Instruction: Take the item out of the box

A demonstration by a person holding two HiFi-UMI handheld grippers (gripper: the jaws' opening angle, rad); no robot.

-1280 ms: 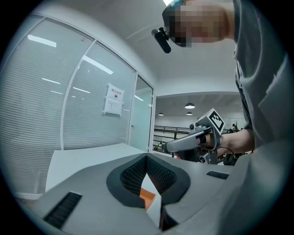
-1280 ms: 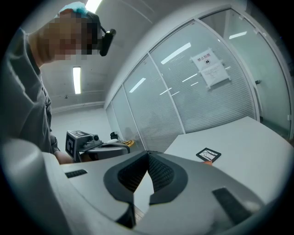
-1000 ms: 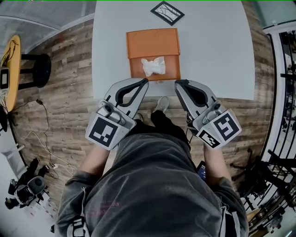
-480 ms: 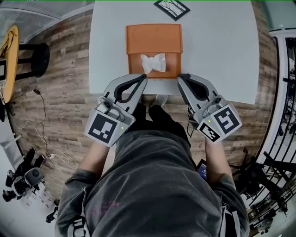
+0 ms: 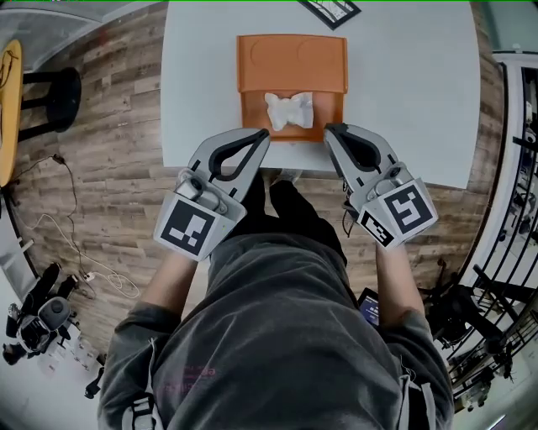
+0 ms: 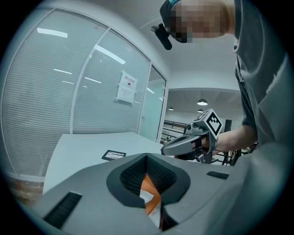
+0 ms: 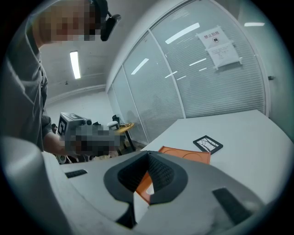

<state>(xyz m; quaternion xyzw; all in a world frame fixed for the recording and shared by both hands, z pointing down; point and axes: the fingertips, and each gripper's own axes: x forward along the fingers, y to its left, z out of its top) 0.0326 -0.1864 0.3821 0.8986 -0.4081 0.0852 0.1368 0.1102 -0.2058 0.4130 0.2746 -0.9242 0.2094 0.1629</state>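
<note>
An orange box (image 5: 292, 120) lies open on the white table (image 5: 403, 92), its lid (image 5: 292, 63) folded flat behind it. In the tray rests a crumpled white item (image 5: 288, 109). My left gripper (image 5: 264, 134) is shut, its tips at the box's near left corner. At the near right corner is my right gripper (image 5: 329, 129), also shut. Neither holds anything. In the left gripper view, orange box (image 6: 149, 186) shows through the loop behind my left gripper (image 6: 147, 157). The right gripper view has my right gripper (image 7: 148, 153) in front of the orange box (image 7: 186, 154).
A black-framed card (image 5: 329, 8) lies on the table beyond the box. The table's near edge runs just under my grippers, with my legs and wood floor below. A dark stool (image 5: 50, 88) stands at the left, and cables lie on the floor.
Both grippers have moved forward and down, from short of the table edge to the box's near corners. They stay shut. The box and the white item have not moved on the table.
</note>
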